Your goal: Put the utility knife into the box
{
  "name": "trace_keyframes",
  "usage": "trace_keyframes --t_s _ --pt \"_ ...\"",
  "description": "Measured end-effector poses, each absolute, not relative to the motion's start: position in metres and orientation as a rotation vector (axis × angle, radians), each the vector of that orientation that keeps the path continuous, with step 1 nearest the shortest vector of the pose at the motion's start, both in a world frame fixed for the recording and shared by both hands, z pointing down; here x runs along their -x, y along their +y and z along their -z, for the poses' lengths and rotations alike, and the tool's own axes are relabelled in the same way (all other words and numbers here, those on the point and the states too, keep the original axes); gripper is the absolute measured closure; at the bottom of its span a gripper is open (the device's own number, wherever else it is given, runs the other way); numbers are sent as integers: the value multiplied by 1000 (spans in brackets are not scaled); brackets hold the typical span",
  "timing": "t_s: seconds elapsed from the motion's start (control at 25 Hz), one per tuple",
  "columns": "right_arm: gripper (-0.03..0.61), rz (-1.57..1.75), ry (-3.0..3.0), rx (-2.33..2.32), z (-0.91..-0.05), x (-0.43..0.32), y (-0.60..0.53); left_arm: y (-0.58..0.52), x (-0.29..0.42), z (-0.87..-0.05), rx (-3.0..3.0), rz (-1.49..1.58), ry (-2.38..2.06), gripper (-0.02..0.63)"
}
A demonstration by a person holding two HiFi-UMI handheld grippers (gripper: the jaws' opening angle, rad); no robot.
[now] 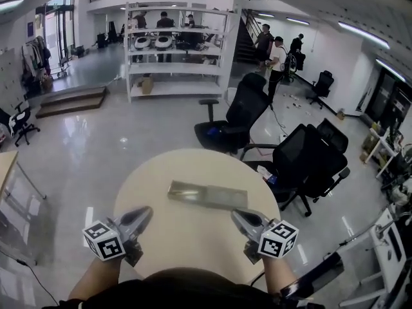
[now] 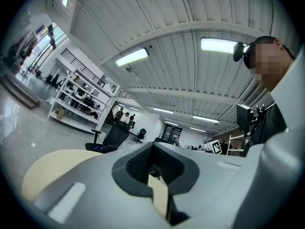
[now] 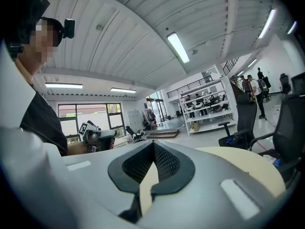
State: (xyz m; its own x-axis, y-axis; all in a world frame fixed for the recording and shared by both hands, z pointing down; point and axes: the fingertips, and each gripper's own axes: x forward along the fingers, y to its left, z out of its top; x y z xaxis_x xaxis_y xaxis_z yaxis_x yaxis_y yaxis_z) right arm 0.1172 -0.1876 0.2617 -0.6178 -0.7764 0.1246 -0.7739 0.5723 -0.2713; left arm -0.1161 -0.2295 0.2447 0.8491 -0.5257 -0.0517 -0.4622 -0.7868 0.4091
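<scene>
Left gripper (image 1: 145, 212), right gripper (image 1: 237, 216) clenched, empty, flanking flat grey box (image 1: 207, 195) mid-desk (image 1: 154, 179); knife unseen, possibly inside box.

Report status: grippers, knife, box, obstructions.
Left gripper shut, empty. Right gripper shut, empty. Long flat box on round table, untouched; utility knife not made out. Path to box clear.
</scene>
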Motion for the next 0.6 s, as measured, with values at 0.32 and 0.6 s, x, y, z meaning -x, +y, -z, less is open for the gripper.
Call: trace_keyframes --t_s 0.32,0.6 --pt "566 470 2800 1408 -262 -115 -190 -233 126 -247 -2611 253 -738 614" --pt "566 472 2810 1406 -266 -120 -190 -228 118 -251 -2606 256 -729 614"
